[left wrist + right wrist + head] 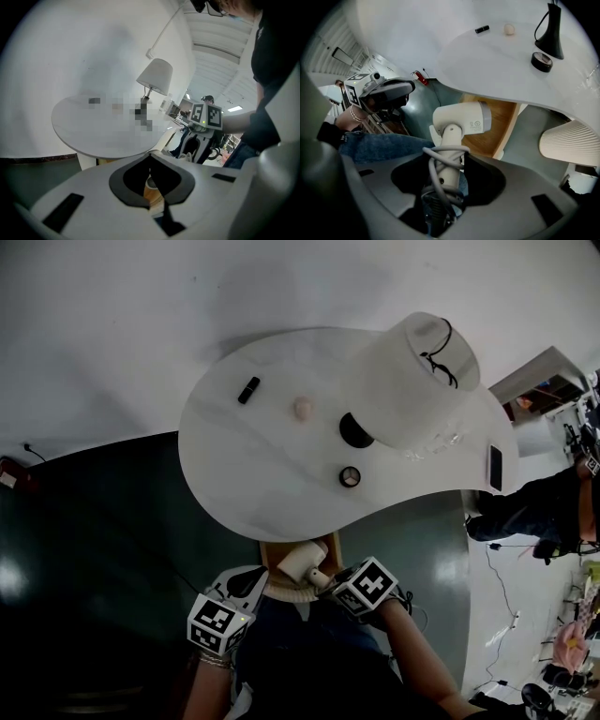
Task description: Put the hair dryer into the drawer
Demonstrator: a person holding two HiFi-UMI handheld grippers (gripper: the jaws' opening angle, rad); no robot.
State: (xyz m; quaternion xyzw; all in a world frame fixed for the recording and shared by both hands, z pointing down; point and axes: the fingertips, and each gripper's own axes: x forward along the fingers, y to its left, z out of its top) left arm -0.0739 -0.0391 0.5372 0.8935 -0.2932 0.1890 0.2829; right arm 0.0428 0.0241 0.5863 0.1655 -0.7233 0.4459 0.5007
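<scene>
right gripper [445, 174] clamps hair dryer [461, 119] handle | left gripper [151, 183] jaws seemingly together | drawer [274, 555] mostly hidden under table [253, 474]

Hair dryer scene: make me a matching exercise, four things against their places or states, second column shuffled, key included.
Things:
1. hair dryer
2. cord
3. drawer
4. lamp

Places or states:
A. stands on the table
B. open, wooden inside, below the table's edge
C. wound round the handle
D. held by its handle in the right gripper

Pairs: 1-D; 2-C; 3-B; 4-A
</scene>
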